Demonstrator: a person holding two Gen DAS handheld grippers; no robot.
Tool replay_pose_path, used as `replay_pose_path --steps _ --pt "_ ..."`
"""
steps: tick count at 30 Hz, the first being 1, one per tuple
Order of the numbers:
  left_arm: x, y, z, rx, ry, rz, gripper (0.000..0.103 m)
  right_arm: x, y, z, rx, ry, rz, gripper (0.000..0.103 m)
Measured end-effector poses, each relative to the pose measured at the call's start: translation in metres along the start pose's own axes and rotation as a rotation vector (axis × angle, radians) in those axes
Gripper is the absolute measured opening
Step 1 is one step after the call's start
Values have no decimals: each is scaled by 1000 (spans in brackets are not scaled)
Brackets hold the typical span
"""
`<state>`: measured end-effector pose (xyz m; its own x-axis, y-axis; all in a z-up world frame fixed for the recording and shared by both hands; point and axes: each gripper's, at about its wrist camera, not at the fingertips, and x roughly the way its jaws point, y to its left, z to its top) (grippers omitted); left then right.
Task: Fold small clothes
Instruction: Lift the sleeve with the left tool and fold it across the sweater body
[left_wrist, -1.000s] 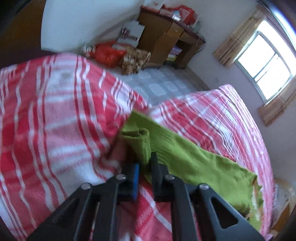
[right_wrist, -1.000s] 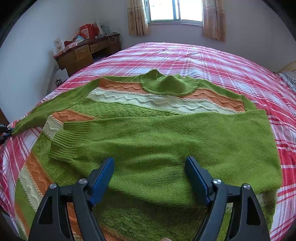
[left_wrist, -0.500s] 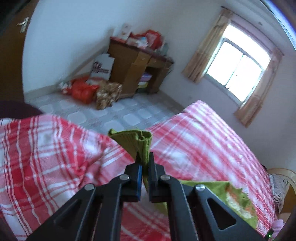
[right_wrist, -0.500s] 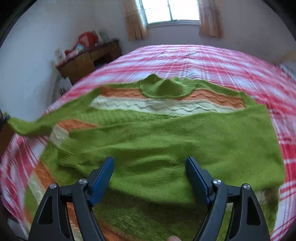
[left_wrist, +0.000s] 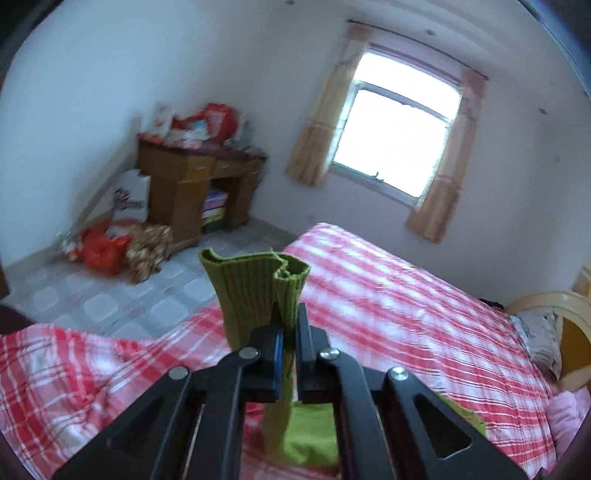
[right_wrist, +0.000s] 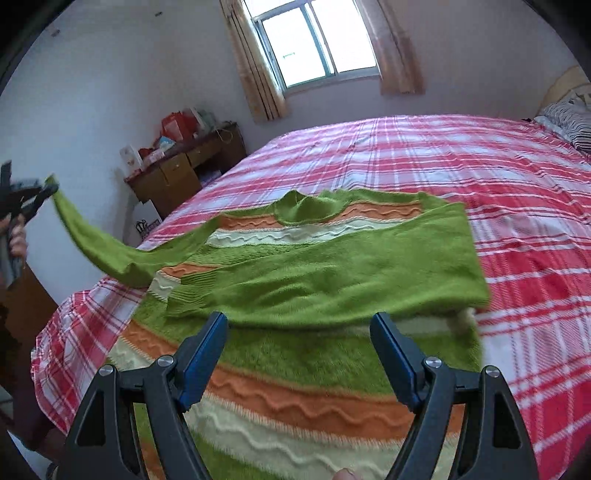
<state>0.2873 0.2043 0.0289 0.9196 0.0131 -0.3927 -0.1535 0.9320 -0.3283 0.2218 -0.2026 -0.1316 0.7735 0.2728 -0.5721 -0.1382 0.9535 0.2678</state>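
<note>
The left gripper (left_wrist: 289, 334) has its 2 jaws pinched tight on the ribbed cuff (left_wrist: 255, 291) of the sweater's sleeve (right_wrist: 99, 247), the cuff standing up past the pads toward 12 o'clock. In the right wrist view that sleeve hangs in the air at 9 o'clock, running from the lifted cuff down to the shoulder of the green striped sweater (right_wrist: 325, 266), which lies flat on the red plaid bed (right_wrist: 480, 158) with its other sleeve already laid across the chest. The right gripper (right_wrist: 299, 354) hovers low over the hem, jaws spread wide and holding nothing. To fold well, I judge the left should carry the cuff across toward 3 o'clock, keeping the sleeve taut and level so it lands parallel to the first sleeve without dragging the body. The right could press the near hem to stop the knit sliding, since this loose weave stretches easily.
</note>
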Motion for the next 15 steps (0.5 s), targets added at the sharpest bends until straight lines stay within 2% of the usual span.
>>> replay_pose_path --steps 4,8,13,15 --pt "-5 -58 0 97 -31 -72 5 -14 -7 -10 -4 -19 -6 80" --pt "-9 -112 -10 189 -42 -152 5 -16 -17 -21 21 -2 2 80" --pt "0 -169 -48 329 -23 -221 5 -15 -27 -36 44 10 5 80" --pt "6 -194 -76 401 -3 -233 5 -14 -31 -40 55 11 7 80"
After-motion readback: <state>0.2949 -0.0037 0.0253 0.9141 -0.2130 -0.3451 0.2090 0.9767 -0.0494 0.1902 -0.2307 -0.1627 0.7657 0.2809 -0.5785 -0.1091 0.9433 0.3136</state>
